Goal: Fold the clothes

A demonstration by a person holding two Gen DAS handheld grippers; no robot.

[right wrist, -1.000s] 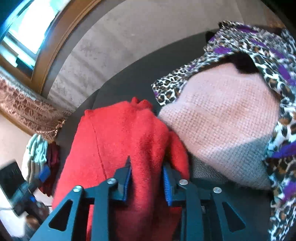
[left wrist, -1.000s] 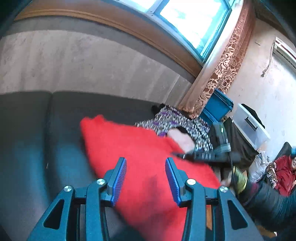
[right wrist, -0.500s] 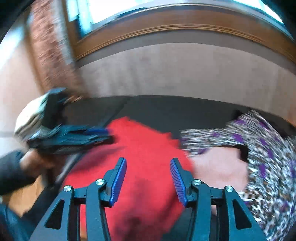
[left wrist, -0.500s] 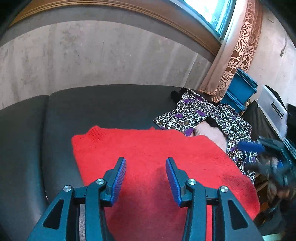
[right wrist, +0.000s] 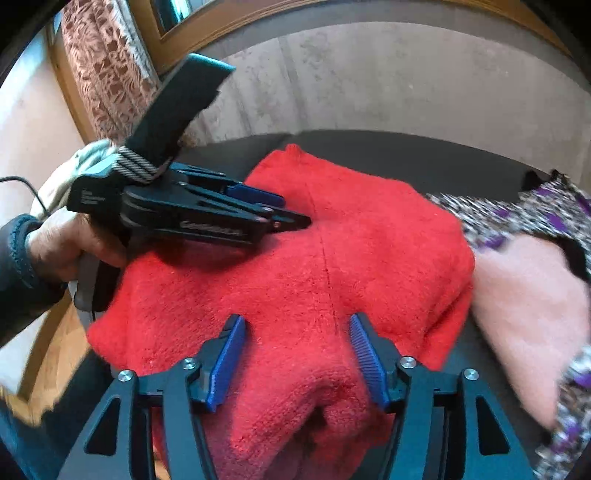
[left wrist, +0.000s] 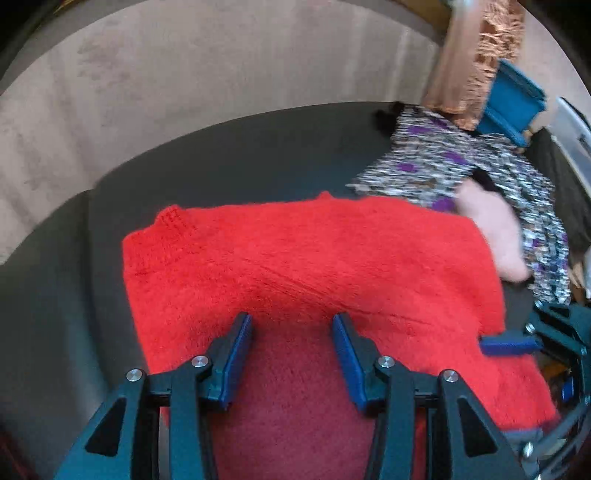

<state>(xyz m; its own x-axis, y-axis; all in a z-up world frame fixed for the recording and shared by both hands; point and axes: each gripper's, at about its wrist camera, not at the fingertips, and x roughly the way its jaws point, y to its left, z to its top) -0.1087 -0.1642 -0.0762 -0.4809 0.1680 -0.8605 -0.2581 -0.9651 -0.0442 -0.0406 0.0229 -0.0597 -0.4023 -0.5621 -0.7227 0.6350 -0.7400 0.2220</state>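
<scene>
Broadly, a red sweater (left wrist: 303, 266) lies spread on a dark grey sofa seat (left wrist: 258, 147), its pale beige backrest (left wrist: 184, 85) rising behind. Both the left gripper (left wrist: 291, 332) and right gripper (right wrist: 297, 336) hover over the knit with jaws spread, gripping nothing. Just beside it lie a pink knit (right wrist: 528, 306) and leopard-print garment (left wrist: 461, 166); a patterned curtain (right wrist: 103, 74) hangs beside the wooden window frame (right wrist: 229, 18)

both handheld black plastic grippers (left wrist: 291, 334) (right wrist: 297, 334) carry ribbed blue finger pads (right wrist: 365, 354) and silver screws. the left hand (right wrist: 70, 243) wears a dark knitted sleeve (right wrist: 18, 266).
</scene>
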